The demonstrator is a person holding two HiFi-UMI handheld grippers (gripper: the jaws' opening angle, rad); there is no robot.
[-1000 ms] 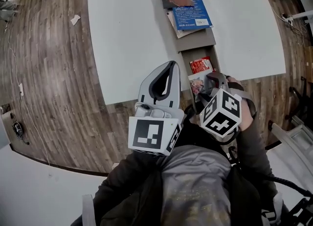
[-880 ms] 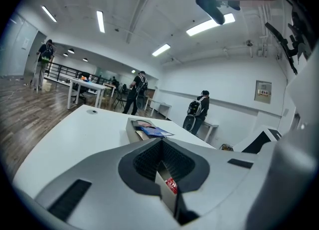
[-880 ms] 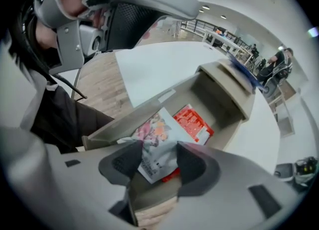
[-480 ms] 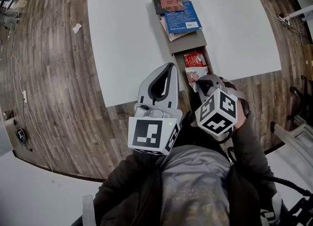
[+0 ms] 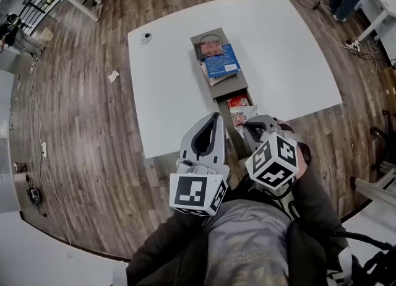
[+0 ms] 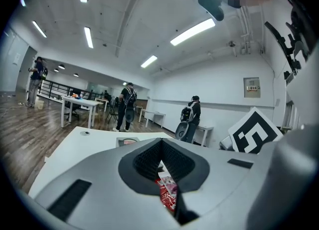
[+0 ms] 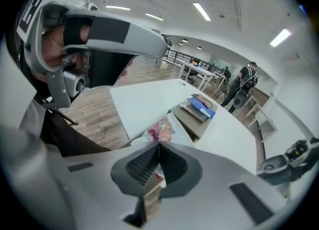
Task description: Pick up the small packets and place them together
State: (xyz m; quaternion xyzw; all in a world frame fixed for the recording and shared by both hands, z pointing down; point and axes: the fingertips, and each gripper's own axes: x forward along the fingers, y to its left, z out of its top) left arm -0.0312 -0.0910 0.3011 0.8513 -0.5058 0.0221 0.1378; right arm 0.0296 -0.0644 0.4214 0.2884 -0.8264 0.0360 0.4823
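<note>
A red packet point(image 5: 238, 101) and a white printed packet point(image 5: 240, 115) lie at the near end of a long grey tray point(image 5: 225, 87) on the white table point(image 5: 173, 93). My right gripper point(image 5: 249, 125) is at the white packet. In the right gripper view its jaws point(image 7: 158, 144) are shut on the edge of that white packet point(image 7: 160, 129). My left gripper point(image 5: 217, 117) hovers over the table's near edge, left of the tray, shut and empty. Through the gap behind its closed tips point(image 6: 160, 140) the red packet point(image 6: 167, 194) shows.
A blue book point(image 5: 223, 62) and other flat items are stacked on the far half of the tray. A small round object point(image 5: 146, 38) sits at the table's far left corner. Wooden floor surrounds the table. People point(image 6: 129, 105) stand by other tables in the background.
The right gripper's jaws have closed at the white packet. The head view has pulled back and now takes in the whole table. The left gripper has kept its place beside the tray.
</note>
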